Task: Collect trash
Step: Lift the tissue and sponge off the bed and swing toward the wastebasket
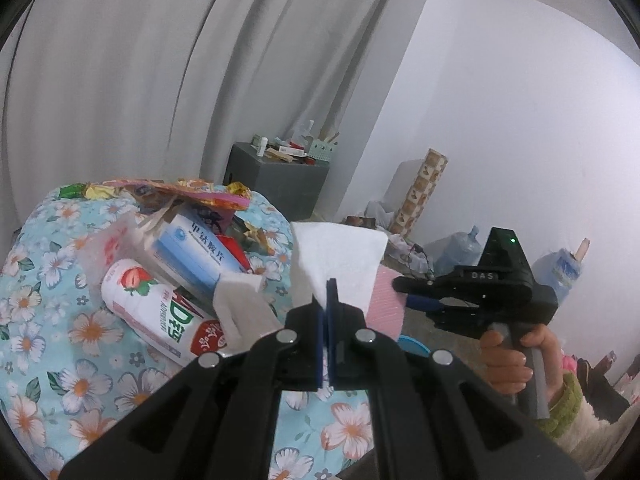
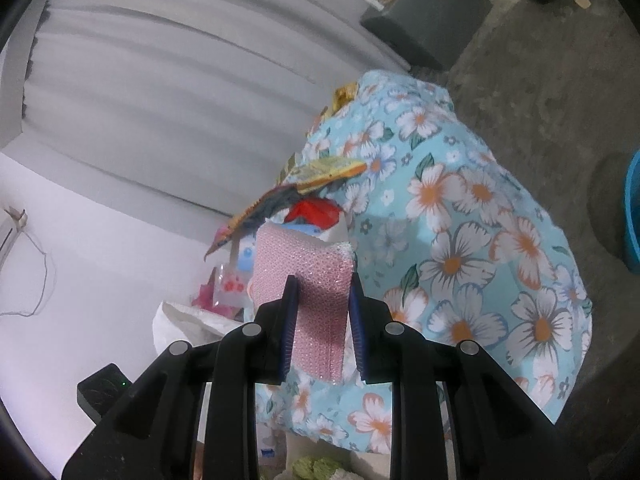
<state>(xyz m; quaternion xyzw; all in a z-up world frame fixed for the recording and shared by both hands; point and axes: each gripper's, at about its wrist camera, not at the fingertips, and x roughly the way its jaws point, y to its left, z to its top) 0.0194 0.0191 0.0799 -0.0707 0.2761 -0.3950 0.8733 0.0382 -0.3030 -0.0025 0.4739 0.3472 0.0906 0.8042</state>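
Pink sponge [image 2: 308, 280], glittery mesh surface

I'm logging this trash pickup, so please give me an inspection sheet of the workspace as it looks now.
Surface: floral cloth, wrinkled.
Job's things: white tissue; pink sponge; pink bottle; blue box; wrappers.
Clutter: gray cabinet loaded with small items.
Grippers: left gripper shut on the tissue; right gripper shut on the sponge.
Cables: thin wire on the wall.
Surroundings: curtain, water jugs, blue basin.
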